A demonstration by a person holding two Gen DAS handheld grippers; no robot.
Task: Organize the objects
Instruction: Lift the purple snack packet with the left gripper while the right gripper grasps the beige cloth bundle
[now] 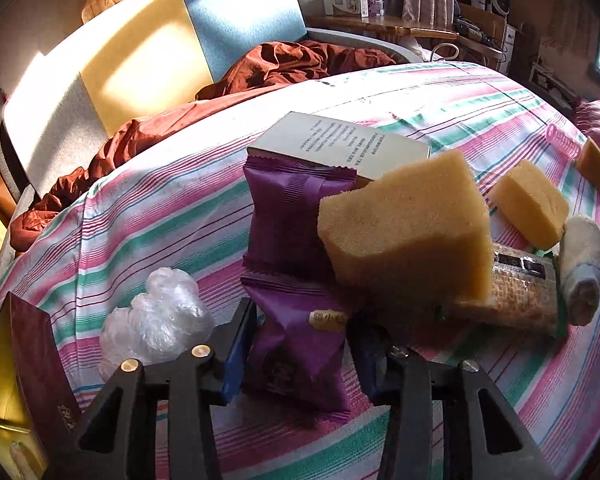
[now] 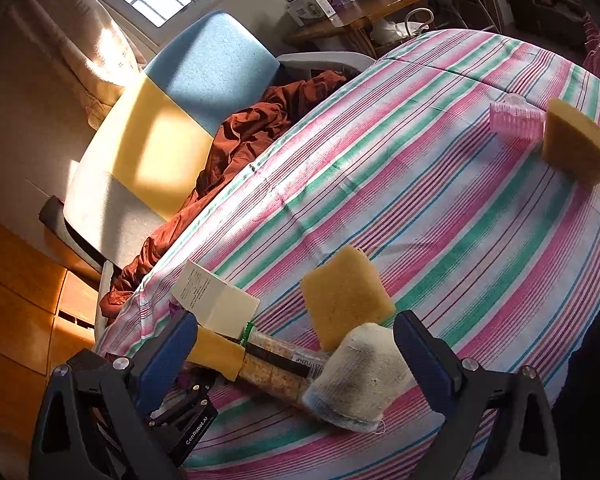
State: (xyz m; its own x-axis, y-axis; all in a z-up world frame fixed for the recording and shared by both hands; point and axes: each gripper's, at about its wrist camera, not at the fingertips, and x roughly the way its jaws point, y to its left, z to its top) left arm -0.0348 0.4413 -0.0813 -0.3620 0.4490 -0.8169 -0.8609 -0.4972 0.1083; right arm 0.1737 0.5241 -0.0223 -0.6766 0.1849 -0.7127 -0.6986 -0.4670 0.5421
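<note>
**Left gripper closes on a purple snack packet while the right waits over a rolled sock**

In the left wrist view the left gripper point(image 1: 302, 326) has its blue pads pressed against both sides of a purple snack packet point(image 1: 300, 356), which lies at about 6 o'clock on the striped tablecloth point(image 1: 440, 100). The jaws stand narrow, and the packet bulges a little between them, so this reads as a grip, not a mere straddle. Taking it across its narrow width suits a soft, crinkly wrapper, which would slip if pinched at a corner.

A second purple packet point(image 1: 288, 216) lies just beyond at 12 o'clock, its top edge tucked under a white box point(image 1: 336, 146). A large yellow sponge point(image 1: 404, 232) leans over both packets from 2 o'clock, very close to the right-hand pad; lifting the held packet will probably disturb it. A crumpled clear plastic bag point(image 1: 156, 320) sits at 9 o'clock, and a dark red box point(image 1: 40, 360) stands open at 8 o'clock, a likely place for sorted items.

In the right wrist view the right gripper point(image 2: 292, 350) stands wide, touching nothing. Between its fingers lie a rolled sock point(image 2: 360, 376) at 5 o'clock and a wrapped snack bar point(image 2: 276, 372) under it. A smaller sponge point(image 2: 344, 296) rests just past them at 12 o'clock. Well apart at 2 o'clock, a pink hair roller point(image 2: 514, 122) touches another sponge piece point(image 2: 574, 146).
</note>
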